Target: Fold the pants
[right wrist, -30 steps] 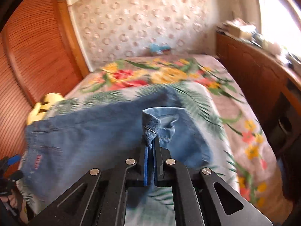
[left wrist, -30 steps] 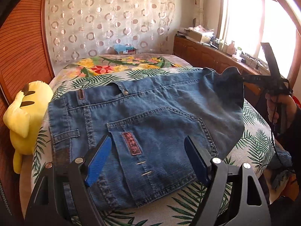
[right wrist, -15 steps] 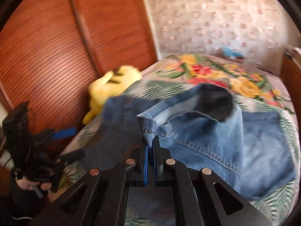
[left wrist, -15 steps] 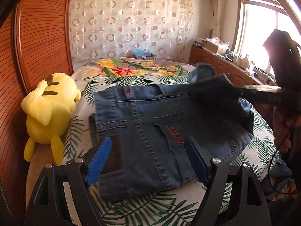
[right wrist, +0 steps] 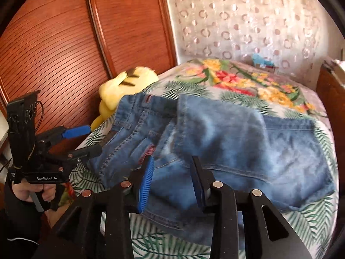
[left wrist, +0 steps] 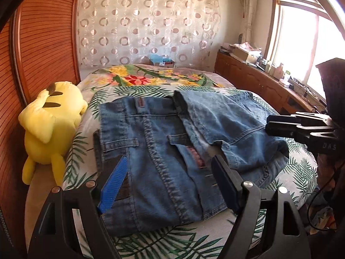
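Blue jeans (left wrist: 163, 151) lie on the bed, waistband to the left, with the legs folded back over the seat as a lighter layer (left wrist: 226, 118). They also show in the right wrist view (right wrist: 226, 142). My left gripper (left wrist: 170, 179) is open and empty, just above the jeans' near edge. My right gripper (right wrist: 172, 181) is open and empty, above the folded leg's near edge. It also shows from the side at the right of the left wrist view (left wrist: 269, 125).
A floral bedspread (left wrist: 155, 79) covers the bed. A yellow plush toy (left wrist: 49, 125) lies at the bed's left side against the wooden sliding doors (left wrist: 43, 43). A wooden cabinet (left wrist: 258, 82) with clutter runs under the window on the right.
My right gripper carried the leg end leftward over the seat, then opened and let it drop. The jeans now lie folded. My left gripper stayed open.
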Motion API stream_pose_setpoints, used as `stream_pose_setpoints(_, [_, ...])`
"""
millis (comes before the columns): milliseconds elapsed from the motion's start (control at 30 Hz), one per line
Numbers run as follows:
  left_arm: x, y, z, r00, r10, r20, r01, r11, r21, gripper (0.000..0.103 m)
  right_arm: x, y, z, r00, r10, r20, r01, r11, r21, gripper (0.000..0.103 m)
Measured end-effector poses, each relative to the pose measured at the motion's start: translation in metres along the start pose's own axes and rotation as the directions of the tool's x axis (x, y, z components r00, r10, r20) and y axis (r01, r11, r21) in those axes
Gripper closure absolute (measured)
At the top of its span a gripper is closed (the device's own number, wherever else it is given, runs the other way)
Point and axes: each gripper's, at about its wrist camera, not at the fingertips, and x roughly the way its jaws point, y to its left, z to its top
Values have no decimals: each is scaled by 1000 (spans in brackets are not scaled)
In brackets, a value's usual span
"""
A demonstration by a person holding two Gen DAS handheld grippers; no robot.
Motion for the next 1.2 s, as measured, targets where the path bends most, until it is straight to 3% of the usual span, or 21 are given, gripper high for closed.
stream_pose_setpoints(200, [18,-32,9,997,-82,-13,83,995,46,23,-9,-18,-25,995,-98,4,97,995,31,67])
stream_pose_setpoints(367, [39,-55,13,984,-169,-58,173,983,65,33,-7,-27,-40,981,-196,6,196,979,52,67])
stream_pose_setpoints(500, [64,-67,11,976,-178,-127,188,980,71,54,-12,-37,-50,977,-214,-1,213,973,89,67])
stream_pose_setpoints(567, [73,-68,9,971,-181,-159,193,979,62,59,-14,-38,-51,976,-217,-2,216,971,103,67])
stream_pose_setpoints(633, [79,-67,6,965,-184,-185,195,980,44,79,-16,-37,-53,976,-216,0,215,970,117,67])
stream_pose_setpoints(767, [66,-69,3,967,-201,-157,212,975,60,89,-14,-42,-51,976,-218,-1,217,967,134,67])
stream_pose_setpoints(1000, [-10,-45,16,991,-130,-22,131,988,86,92,-10,-41,-47,976,-215,39,208,970,127,67])
stream_pose_setpoints(1200, [-37,-7,12,1000,-24,1,24,998,64,92,2,-31,-40,986,-163,48,156,981,112,67])
